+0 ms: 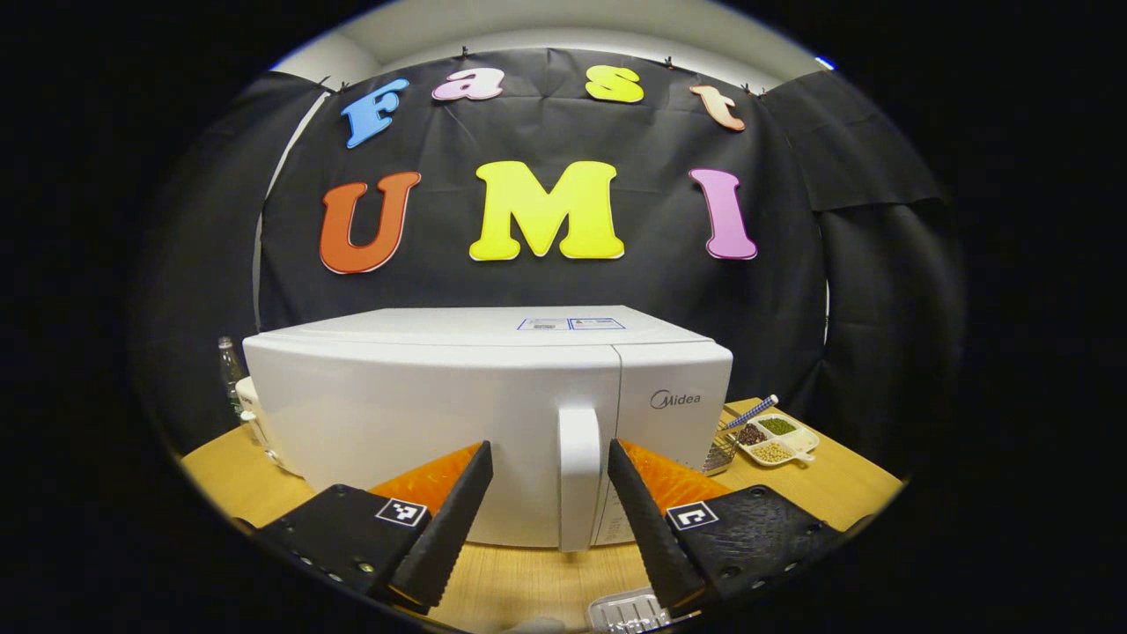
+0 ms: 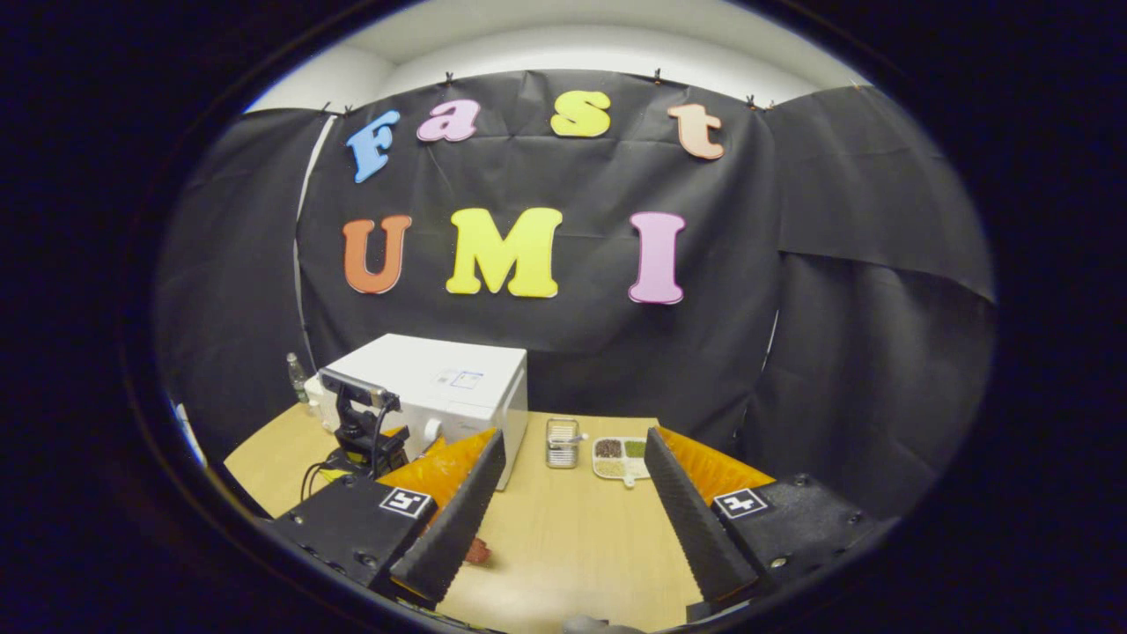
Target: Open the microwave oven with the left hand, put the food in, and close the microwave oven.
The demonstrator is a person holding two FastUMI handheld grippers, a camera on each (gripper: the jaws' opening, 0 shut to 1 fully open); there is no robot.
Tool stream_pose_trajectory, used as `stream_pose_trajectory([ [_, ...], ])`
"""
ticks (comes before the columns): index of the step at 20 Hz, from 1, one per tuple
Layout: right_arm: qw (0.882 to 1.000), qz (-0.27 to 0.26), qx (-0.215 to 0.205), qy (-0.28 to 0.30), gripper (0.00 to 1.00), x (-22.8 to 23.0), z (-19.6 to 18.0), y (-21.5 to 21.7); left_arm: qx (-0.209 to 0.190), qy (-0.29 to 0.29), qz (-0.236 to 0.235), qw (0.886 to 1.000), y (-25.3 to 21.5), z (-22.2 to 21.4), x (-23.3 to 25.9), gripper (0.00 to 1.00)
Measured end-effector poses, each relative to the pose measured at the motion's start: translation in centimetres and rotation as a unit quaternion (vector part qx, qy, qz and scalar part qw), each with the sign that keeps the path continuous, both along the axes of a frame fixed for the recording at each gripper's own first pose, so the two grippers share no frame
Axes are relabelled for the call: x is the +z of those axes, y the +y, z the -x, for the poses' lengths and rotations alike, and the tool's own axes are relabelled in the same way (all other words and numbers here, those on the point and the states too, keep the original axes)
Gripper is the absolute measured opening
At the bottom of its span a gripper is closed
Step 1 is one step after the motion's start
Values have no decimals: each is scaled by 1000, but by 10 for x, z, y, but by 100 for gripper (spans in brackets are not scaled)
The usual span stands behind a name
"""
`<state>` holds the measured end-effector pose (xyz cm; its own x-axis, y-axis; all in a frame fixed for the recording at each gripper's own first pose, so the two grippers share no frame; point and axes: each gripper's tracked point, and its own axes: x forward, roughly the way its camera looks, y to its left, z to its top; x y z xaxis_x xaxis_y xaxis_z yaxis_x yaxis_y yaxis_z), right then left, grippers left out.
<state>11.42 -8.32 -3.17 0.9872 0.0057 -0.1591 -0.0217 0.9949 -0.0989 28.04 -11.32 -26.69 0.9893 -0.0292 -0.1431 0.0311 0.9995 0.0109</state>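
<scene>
In the left gripper view, the left gripper [image 1: 548, 475] has its two black ribbed fingers [image 1: 449, 519] spread wide apart, one on each side of the white vertical door handle [image 1: 578, 471] of the white box-shaped microwave oven [image 1: 423, 414]. The fingers are not pressing on the handle; whether they touch it cannot be told. The oven door is closed, and the oven stands on a light wooden table [image 1: 528, 581]. To the oven's right lie a small metal wire basket [image 1: 720, 451] and a white divided dish of dark, green and pale grains [image 1: 779, 438]. A clear ridged plastic tray [image 1: 627, 612] shows at the bottom edge, near the fingers.

In the right gripper view, the right gripper [image 2: 574, 489] is also wide open, holding nothing, above the bare table. Farther off, the left gripper sits at the front of the microwave oven [image 2: 440, 387]. A small reddish-brown piece [image 2: 476, 552] lies on the table beside the right gripper's left-hand finger.
</scene>
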Motion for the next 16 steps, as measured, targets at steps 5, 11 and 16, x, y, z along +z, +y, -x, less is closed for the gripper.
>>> stream_pose_trajectory([
  [5, 1000, -2, -13, 12, 95, -7, -1, -9, -7, 3, -1, 1000, -3, -8, -4, 75],
  [11, 1000, -14, -8, 17, 100, -10, -1, -1, -2, 2, 5, 1000, -11, -8, -6, 19],
  [16, 1000, -8, -1, 15, 100, -9, 5, 5, -11, 2, 6, 1000, -9, -8, -6, 14],
])
